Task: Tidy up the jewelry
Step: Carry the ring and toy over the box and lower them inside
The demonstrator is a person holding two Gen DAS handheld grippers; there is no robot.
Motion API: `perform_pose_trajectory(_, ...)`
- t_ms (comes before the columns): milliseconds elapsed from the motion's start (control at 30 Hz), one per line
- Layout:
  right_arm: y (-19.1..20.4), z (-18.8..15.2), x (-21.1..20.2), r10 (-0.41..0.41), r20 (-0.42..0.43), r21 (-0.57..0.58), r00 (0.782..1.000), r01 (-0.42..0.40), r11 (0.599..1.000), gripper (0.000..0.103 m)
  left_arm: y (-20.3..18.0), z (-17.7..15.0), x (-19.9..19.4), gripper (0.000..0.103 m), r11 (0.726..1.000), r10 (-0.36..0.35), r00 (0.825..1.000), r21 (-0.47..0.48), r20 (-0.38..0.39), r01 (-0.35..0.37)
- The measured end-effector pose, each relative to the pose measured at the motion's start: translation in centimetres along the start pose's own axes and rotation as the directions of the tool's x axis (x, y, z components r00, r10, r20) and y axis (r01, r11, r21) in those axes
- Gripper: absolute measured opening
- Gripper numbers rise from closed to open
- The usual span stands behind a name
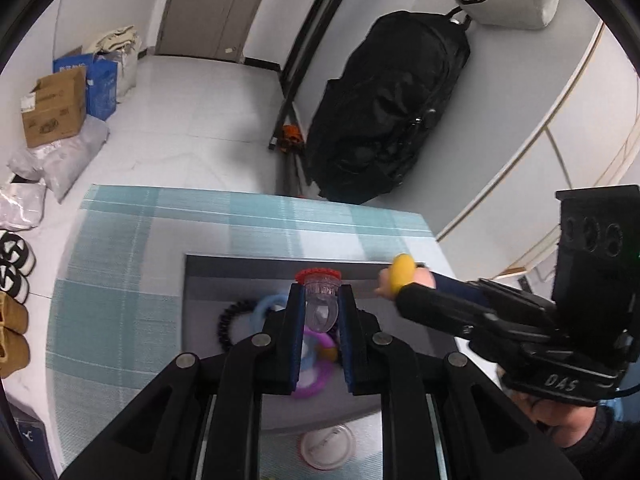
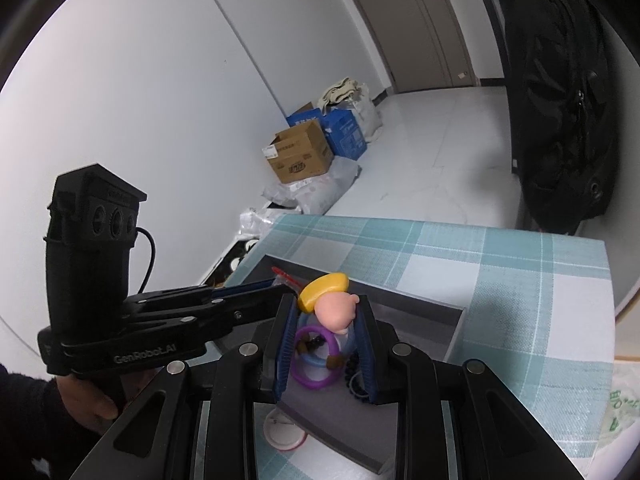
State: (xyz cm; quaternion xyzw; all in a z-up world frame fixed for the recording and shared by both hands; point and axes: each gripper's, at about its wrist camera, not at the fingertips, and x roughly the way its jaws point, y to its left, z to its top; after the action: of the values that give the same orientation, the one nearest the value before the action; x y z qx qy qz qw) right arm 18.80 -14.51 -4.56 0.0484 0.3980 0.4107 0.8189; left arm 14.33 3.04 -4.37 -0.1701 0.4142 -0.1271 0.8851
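The left claw [image 1: 320, 312] is closed on a clear jar [image 1: 321, 304] with a red rim, held above the grey tray [image 1: 208, 280]. The right claw [image 2: 326, 332] grips a small figure [image 2: 334, 312] with a pink head and a yellow hat, also over the tray; in the left view it shows at about 2 o'clock from the jar.

Down in the tray lie the jewelry pieces: a purple ring [image 2: 316, 360], a blue ring [image 1: 262, 308] partly under it, and a black beaded bracelet [image 1: 228, 324] at about 9 o'clock from the jar in the left view. They overlap in one loose heap; how far they touch I cannot tell.

Just off the tray's near edge a round white lid [image 1: 328, 446] with a red border lies flat on the checked cloth [image 1: 120, 272] that covers the desk.

The tray's far wall stands up just past the jar. Beyond it the cloth runs on to the desk's far edge. At 12 o'clock past that edge a black bag [image 1: 388, 108] leans by the wall; at 10 o'clock boxes [image 1: 56, 108] stand on the floor.
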Motion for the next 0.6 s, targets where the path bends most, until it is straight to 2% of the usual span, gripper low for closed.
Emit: perform_pose_trajectory(600,-0.67,-0.14,0.25,0.009,-0.019,0.031,1.0,-0.008,0.999,0.027,0.54,-0.23,0.66,0.012,0.998,-0.051,0.998,-0.044,-0.038,0.049)
